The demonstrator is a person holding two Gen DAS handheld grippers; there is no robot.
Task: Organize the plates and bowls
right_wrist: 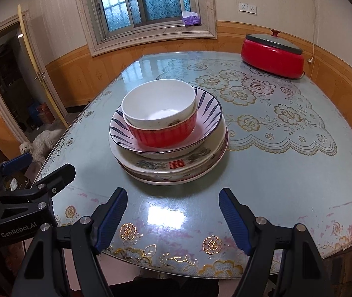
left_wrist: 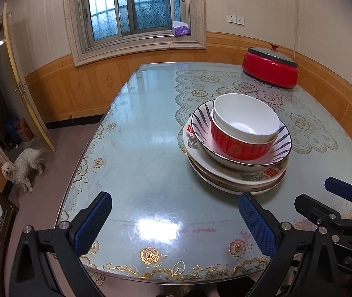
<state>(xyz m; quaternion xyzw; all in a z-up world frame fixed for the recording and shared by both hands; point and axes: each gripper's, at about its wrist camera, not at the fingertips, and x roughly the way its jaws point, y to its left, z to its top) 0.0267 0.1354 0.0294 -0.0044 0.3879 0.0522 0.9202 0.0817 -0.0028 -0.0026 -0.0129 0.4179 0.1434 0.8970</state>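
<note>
One stack of dishes stands on the glass-topped table (left_wrist: 139,173). A white bowl (left_wrist: 246,116) (right_wrist: 158,104) sits in a red bowl (left_wrist: 237,148) (right_wrist: 162,133). Both rest in a blue-striped shallow bowl (left_wrist: 202,113) (right_wrist: 210,104) on top of several flower-patterned plates (left_wrist: 235,175) (right_wrist: 176,165). My left gripper (left_wrist: 174,204) is open over the table's near edge, left of the stack, with nothing between its fingers. My right gripper (right_wrist: 173,199) is open just in front of the stack, also empty. Each gripper shows at the edge of the other's view.
A red lidded pot (left_wrist: 270,66) (right_wrist: 272,54) stands at the table's far right corner. A lace mat (right_wrist: 262,113) covers the right half. A white dog (left_wrist: 21,168) stands on the floor at the left, near an open door (left_wrist: 25,86). A window (left_wrist: 134,5) is behind.
</note>
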